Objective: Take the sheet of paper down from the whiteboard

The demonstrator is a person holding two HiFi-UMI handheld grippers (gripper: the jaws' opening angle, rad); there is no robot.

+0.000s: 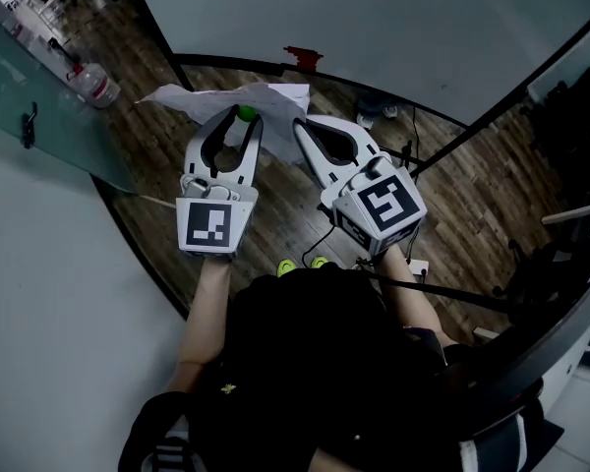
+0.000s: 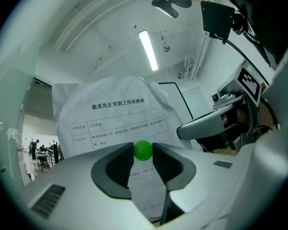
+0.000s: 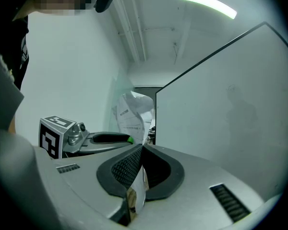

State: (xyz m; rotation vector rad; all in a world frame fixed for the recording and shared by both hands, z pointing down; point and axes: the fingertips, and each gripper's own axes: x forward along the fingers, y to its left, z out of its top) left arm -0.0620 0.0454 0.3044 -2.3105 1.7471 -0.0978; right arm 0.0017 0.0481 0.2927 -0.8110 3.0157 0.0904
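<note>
Left gripper [image 1: 242, 118] clamped on green ball [image 2: 143, 150], sheet of paper [image 2: 110, 114] behind it; right gripper [image 1: 301, 126] closed, pinching the sheet's edge; bottle [image 1: 96, 85] on floor, contents indistinct

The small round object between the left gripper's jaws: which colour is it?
The round object is bright green, clearest in the left gripper view.

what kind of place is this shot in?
Likely an office or lab: a whiteboard on a stand, a glass partition, and a ceiling strip light.
</note>
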